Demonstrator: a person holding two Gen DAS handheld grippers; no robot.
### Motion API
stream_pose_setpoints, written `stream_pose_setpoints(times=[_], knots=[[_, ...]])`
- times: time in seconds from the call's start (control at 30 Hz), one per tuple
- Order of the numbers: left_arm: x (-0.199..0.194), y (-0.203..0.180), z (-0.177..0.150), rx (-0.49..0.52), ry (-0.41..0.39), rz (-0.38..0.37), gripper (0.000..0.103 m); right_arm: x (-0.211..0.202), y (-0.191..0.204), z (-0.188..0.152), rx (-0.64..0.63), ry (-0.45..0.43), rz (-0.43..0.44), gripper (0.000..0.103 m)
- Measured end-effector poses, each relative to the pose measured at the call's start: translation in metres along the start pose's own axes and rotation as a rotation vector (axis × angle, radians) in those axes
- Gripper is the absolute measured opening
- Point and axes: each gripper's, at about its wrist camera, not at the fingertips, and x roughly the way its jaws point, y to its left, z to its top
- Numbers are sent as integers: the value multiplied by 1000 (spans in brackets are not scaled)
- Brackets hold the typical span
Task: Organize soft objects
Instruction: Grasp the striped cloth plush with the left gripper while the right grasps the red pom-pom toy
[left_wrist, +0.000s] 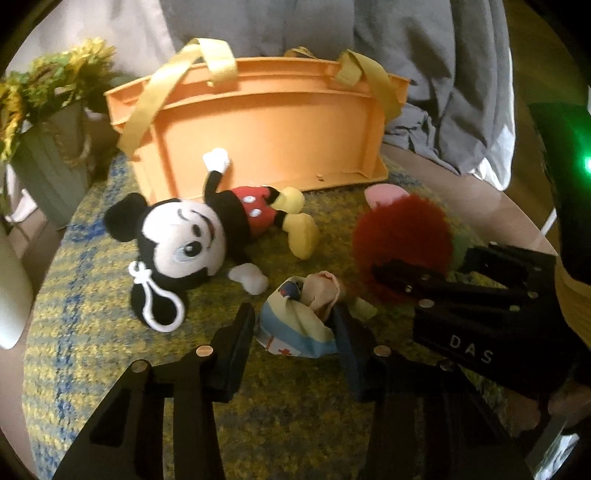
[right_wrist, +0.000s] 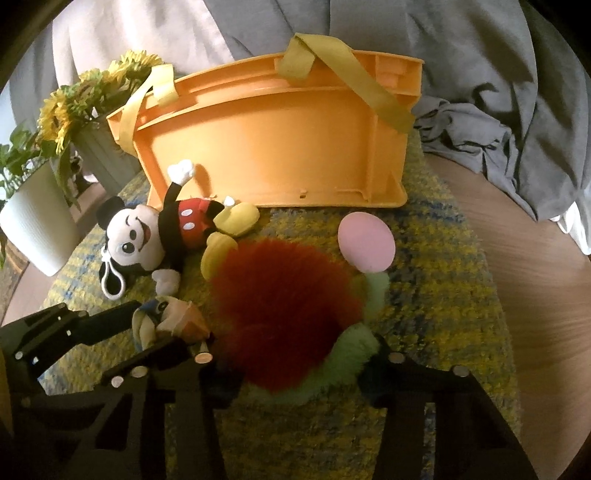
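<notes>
A small cloth doll in pale yellow and blue lies on the yellow-blue rug. My left gripper is shut on it, one finger on each side. A fluffy red and green plush with a pink disc sits to its right, and my right gripper is shut on its near edge. The left wrist view shows that right gripper biting into the red fur. A Mickey Mouse plush lies on its back in front of the orange bin, which has yellow straps.
A grey-green pot of sunflowers and a white plant pot stand at the left edge of the rug. Grey cloth is heaped behind the bin. The round wooden table shows bare at the right.
</notes>
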Motion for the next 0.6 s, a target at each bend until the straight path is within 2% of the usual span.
stream_pose_setpoints(times=[0.2, 0.6], knots=[[-16, 9, 1, -39, -21, 38, 42, -14, 4, -1, 4, -17, 1, 44], [-61, 7, 16, -39, -130, 75, 42, -55, 9, 9, 21, -66, 0, 44]])
